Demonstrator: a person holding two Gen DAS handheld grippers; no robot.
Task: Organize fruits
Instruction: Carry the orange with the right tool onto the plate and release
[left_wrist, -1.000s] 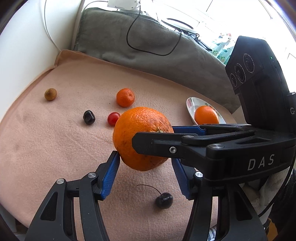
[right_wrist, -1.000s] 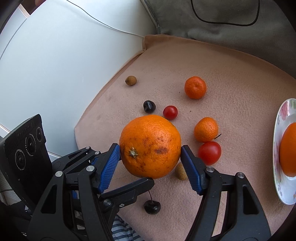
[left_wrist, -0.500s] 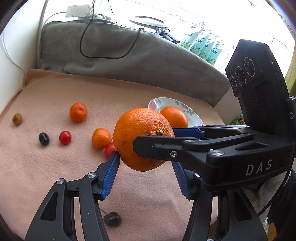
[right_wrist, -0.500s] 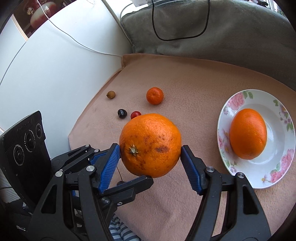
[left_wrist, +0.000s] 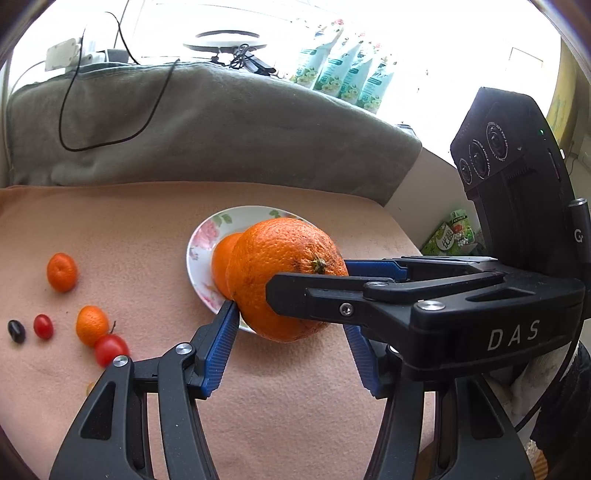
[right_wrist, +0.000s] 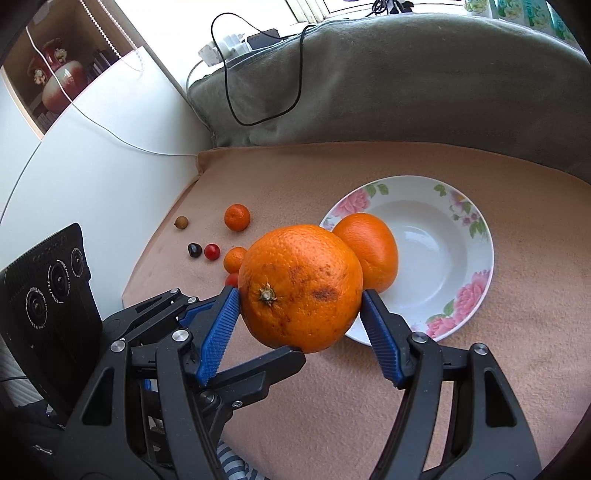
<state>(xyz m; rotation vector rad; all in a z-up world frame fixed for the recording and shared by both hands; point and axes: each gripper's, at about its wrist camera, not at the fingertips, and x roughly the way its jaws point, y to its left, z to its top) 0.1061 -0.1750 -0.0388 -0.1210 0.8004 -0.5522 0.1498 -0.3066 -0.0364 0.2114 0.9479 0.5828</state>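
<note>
While clamped, large orange (right_wrist: 301, 288), dimpled, brown-scuffed, dry stem

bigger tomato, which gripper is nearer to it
Left, by a little. The tomato lies beside and below the left gripper and its fingers; the right gripper reaches in from the other side of the orange, pointing toward the tomato.

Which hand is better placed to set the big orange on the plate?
Right, probably. Both the right gripper and left gripper clamp the big orange, but the plate shows its bare basin just beyond the right gripper's pads, beside the orange already there.
</note>
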